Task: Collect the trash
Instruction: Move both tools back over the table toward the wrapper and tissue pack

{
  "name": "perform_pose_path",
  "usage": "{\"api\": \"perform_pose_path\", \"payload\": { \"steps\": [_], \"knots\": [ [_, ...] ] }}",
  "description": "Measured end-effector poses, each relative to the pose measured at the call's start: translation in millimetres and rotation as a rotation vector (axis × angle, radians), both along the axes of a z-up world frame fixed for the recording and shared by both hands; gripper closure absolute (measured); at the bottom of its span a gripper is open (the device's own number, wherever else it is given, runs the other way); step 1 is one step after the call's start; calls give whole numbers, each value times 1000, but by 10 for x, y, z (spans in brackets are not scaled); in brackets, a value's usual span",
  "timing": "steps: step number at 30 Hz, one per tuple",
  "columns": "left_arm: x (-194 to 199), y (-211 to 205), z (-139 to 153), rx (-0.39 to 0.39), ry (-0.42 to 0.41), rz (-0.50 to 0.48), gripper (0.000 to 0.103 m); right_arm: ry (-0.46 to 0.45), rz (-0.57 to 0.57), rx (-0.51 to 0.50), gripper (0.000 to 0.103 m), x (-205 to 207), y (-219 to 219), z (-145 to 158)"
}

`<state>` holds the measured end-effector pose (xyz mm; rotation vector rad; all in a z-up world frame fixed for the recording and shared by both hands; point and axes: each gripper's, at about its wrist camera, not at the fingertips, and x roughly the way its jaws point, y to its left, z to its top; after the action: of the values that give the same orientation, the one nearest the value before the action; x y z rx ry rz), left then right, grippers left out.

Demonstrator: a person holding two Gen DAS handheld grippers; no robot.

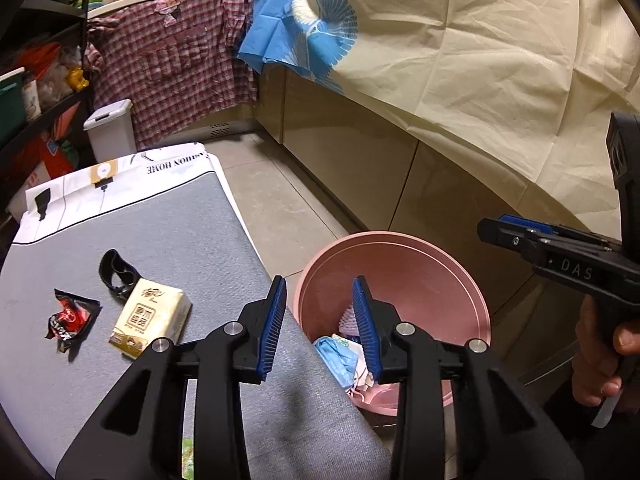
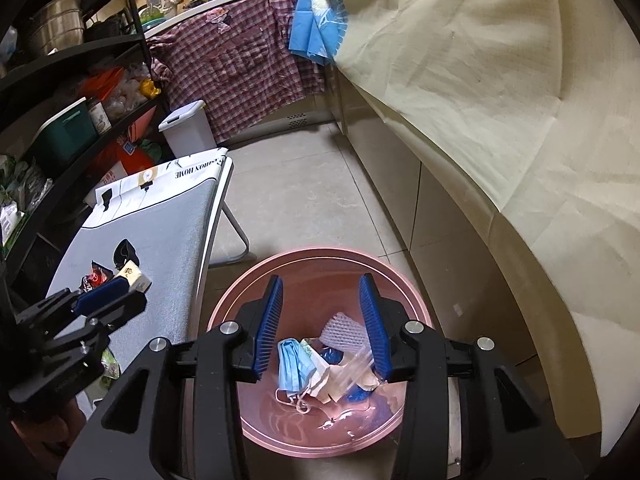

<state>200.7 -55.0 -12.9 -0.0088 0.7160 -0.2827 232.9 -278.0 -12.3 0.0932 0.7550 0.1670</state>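
Drop step over pink bin [image 2: 320, 264]: both jaws open, empty. Next likely red wrapper [image 1: 70, 318] on left bench [image 1: 160, 240].

In the left wrist view, the left gripper [image 1: 320, 320] hides the near part of the pink bin [image 1: 440, 276] in the lower centre, so only scraps of its trash [image 1: 336, 356] show. At the right edge, the hand [image 1: 604, 356] is cut off. A transparent wrapper [image 2: 354, 368] is blurred at lower centre.

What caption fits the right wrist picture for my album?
Open right hand-held gripper above the pink bin, with a blue face mask inside.
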Motion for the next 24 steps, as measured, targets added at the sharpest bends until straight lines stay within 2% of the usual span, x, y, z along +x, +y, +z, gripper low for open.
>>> {"api": "perform_pose_path", "payload": {
  "steps": [7, 14, 21, 24],
  "knots": [
    [-91, 240, 132, -22, -21, 26, 68, -18, 13, -28, 62, -69, 87, 41],
    [-185, 601, 228, -47, -32, 86, 69, -53, 49, -15, 62, -194, 340, 184],
    [-304, 1180, 270, -60, -37, 187, 69, -65, 135, -31, 62, -234, 752, 234],
    [-349, 1448, 262, -70, -31, 242, 69, -52, 163, -4, 62, -205, 889, 236]
  ]
}}
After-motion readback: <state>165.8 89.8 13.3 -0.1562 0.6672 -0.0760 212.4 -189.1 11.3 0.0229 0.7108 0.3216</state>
